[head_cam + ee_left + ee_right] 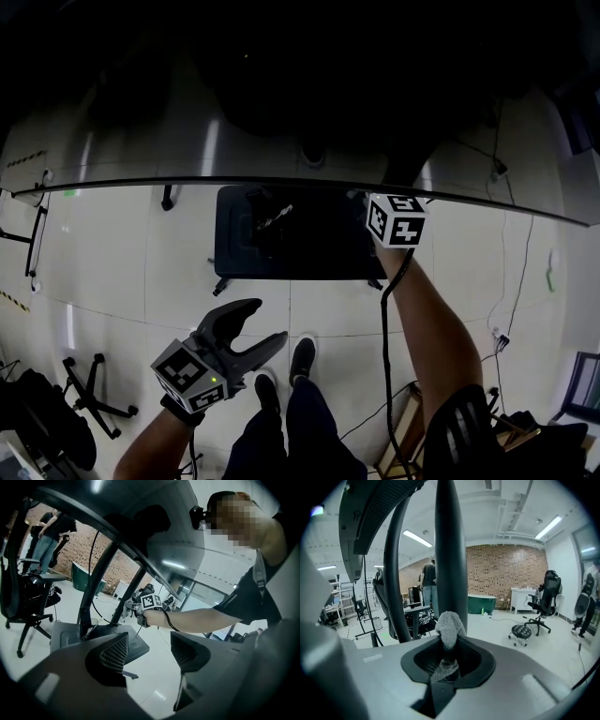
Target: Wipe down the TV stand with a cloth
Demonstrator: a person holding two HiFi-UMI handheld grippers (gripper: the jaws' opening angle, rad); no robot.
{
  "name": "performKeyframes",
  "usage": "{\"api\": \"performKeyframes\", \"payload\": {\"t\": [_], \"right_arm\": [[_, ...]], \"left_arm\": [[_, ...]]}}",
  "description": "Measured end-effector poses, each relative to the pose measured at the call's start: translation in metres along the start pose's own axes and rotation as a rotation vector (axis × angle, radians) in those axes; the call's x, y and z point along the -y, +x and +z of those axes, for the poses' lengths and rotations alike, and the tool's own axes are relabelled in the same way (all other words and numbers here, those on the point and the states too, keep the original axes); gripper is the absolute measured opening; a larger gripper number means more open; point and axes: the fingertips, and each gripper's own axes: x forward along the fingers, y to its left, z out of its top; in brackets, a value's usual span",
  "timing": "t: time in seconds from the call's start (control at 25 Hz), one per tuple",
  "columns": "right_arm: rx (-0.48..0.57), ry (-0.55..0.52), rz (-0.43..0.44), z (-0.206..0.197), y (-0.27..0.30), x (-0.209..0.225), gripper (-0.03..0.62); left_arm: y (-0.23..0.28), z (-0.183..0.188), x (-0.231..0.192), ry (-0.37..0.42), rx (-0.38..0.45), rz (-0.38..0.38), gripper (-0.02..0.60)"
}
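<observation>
Right claw [448, 660]: clamped on the grey cloth [450, 626]. A wad of cloth pokes up out of the pinched tips. A dark upright [451, 550] of the TV stand rises right behind the wad; can't tell if they touch.

Head view puts the right claw's marker cube [396, 219] over the far right corner of the stand's base plate [309, 248], with the forearm [436, 328] reaching in from the near right. So the cloth is at that corner.

Left claw [151, 652]: jaws spread, nothing between them. It's off the near left corner of the base plate, over the floor [141, 253], well apart from the plate, and it points toward the plate and the right claw.

The person's shoes [302, 361] are on the floor just near of the plate's front edge. An office chair [543, 602] stands well beyond the plate, against the brick wall.
</observation>
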Motion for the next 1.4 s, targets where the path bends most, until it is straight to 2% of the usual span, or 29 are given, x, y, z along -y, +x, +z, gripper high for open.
{"api": "performKeyframes", "payload": {"t": [0.48,0.6,0.72,0.84,1.12,1.4], "right_arm": [[-0.228,0.027,-0.018,-0.096,0.052,0.006,0.069],[-0.243,0.032,-0.018,-0.104,0.053,0.007,0.069],[-0.207,0.049,0.006,-0.094,0.044,-0.001,0.069],[-0.14,0.064,0.092,-0.076,0.023,-0.03,0.069],[-0.016,0.066,0.352,-0.034,-0.056,-0.138,0.069],[0.001,0.165,0.557,-0.008,-0.121,-0.217,0.069]], "left_arm": [[0.006,-0.015,-0.032,-0.038,-0.017,0.042,0.307],[0.007,-0.015,-0.033,-0.038,-0.014,0.04,0.307],[0.004,-0.013,-0.032,-0.039,-0.007,0.046,0.307],[-0.003,-0.011,-0.035,-0.012,-0.007,0.068,0.307],[-0.005,-0.006,-0.045,0.115,-0.017,0.103,0.308],[0.001,0.014,-0.044,0.248,-0.002,0.146,0.298]]}}
